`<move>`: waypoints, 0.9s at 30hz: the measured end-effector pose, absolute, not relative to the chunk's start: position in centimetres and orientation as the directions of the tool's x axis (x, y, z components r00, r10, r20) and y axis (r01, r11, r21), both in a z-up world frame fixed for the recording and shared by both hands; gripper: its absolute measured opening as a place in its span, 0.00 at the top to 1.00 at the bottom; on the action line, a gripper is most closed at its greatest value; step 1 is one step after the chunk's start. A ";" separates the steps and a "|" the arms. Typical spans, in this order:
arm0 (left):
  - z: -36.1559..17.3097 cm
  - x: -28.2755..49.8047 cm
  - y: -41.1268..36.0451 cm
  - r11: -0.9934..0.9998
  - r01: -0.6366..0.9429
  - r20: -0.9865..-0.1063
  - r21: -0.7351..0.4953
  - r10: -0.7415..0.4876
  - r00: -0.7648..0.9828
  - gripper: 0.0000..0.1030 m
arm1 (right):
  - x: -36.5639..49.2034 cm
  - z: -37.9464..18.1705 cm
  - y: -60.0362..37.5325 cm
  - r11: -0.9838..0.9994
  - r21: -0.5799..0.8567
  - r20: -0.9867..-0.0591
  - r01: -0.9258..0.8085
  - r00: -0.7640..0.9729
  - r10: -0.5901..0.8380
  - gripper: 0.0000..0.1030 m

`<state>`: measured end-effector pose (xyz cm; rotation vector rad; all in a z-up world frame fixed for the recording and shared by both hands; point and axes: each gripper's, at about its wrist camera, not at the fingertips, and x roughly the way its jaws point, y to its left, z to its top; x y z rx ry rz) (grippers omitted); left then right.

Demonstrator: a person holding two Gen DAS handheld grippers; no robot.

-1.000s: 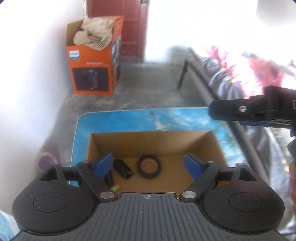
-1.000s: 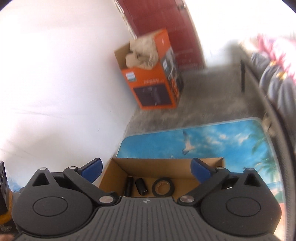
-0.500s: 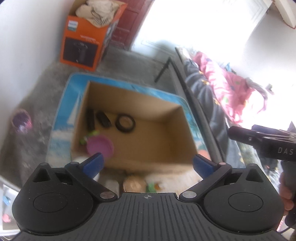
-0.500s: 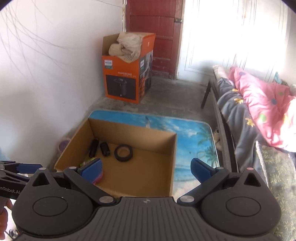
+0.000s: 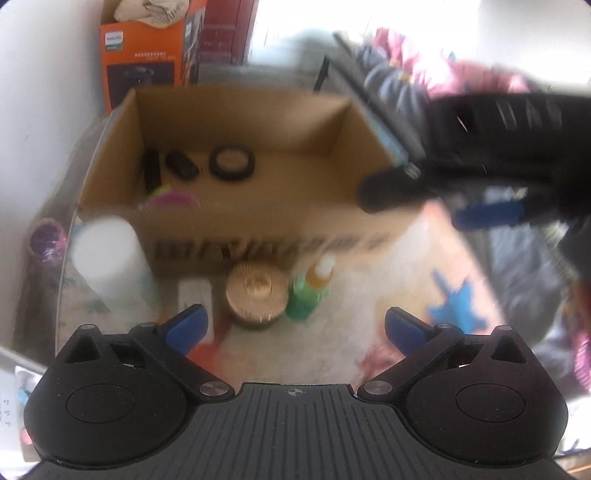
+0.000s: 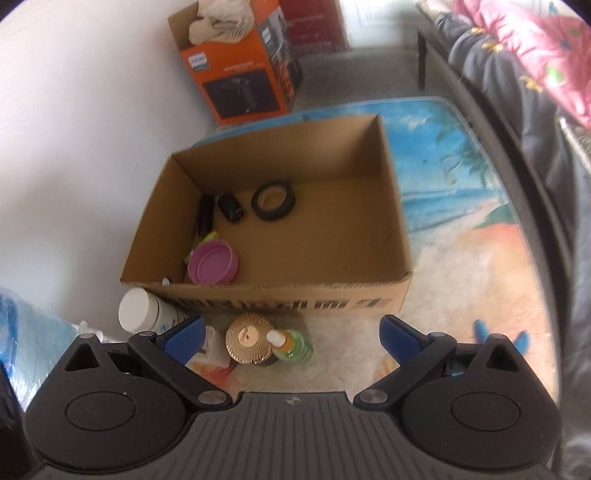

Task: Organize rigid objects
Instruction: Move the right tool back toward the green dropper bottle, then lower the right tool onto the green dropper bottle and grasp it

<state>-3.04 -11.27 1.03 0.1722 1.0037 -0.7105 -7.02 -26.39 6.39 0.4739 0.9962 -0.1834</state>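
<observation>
Orange box, beach-print mat, pink bedding

A white wall fills the side at 9 o'clock. The floor is gray and rough. At 12 o'clock stands an orange box with crumpled paper in it, next to a dark red door. At 2 o'clock a bed has a pink blanket. Bright light comes in.
</observation>
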 end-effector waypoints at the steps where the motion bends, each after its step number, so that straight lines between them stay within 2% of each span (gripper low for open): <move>1: 0.3 -3.3 -11.9 0.767 0.625 -0.828 -0.146 -0.440 0.347 0.01 | -6.8 5.6 -26.2 0.890 0.294 -0.848 0.349 0.524 0.075 0.08; 2: -0.4 -3.6 -12.5 0.764 0.635 -0.829 -0.116 -0.426 0.361 0.02 | -6.6 5.0 -26.1 0.896 0.289 -0.854 0.338 0.514 0.082 0.11; 4: -1.3 -4.0 -13.3 0.761 0.644 -0.824 -0.072 -0.409 0.391 0.05 | -6.5 3.9 -25.9 0.901 0.287 -0.860 0.326 0.502 0.092 0.25; 5: -1.6 -4.1 -13.6 0.757 0.650 -0.820 -0.062 -0.410 0.399 0.07 | -6.3 3.5 -26.0 0.900 0.292 -0.863 0.323 0.495 0.102 0.27; 7: -2.0 -4.2 -14.3 0.754 0.656 -0.816 -0.035 -0.401 0.417 0.11 | -6.0 2.8 -26.0 0.899 0.310 -0.864 0.308 0.486 0.131 0.39; 9: -2.1 -4.3 -14.9 0.756 0.654 -0.817 -0.008 -0.382 0.432 0.20 | -5.5 2.4 -26.1 0.903 0.322 -0.860 0.283 0.486 0.155 0.41; 13: -2.1 -3.9 -15.3 0.764 0.645 -0.822 -0.008 -0.373 0.431 0.38 | -4.6 2.2 -26.0 0.913 0.329 -0.857 0.240 0.483 0.182 0.62; 16: -2.1 -3.8 -15.4 0.762 0.648 -0.816 -0.010 -0.380 0.435 0.44 | -4.1 1.7 -26.1 0.915 0.340 -0.856 0.219 0.475 0.205 0.73; 22: -2.6 -4.0 -16.4 0.749 0.662 -0.815 -0.036 -0.405 0.414 0.54 | -4.0 1.3 -26.5 0.905 0.375 -0.843 0.202 0.480 0.242 0.80; 27: -2.4 -3.8 -16.9 0.749 0.661 -0.808 -0.045 -0.417 0.416 0.54 | -4.0 1.3 -27.1 0.890 0.399 -0.837 0.221 0.484 0.255 0.81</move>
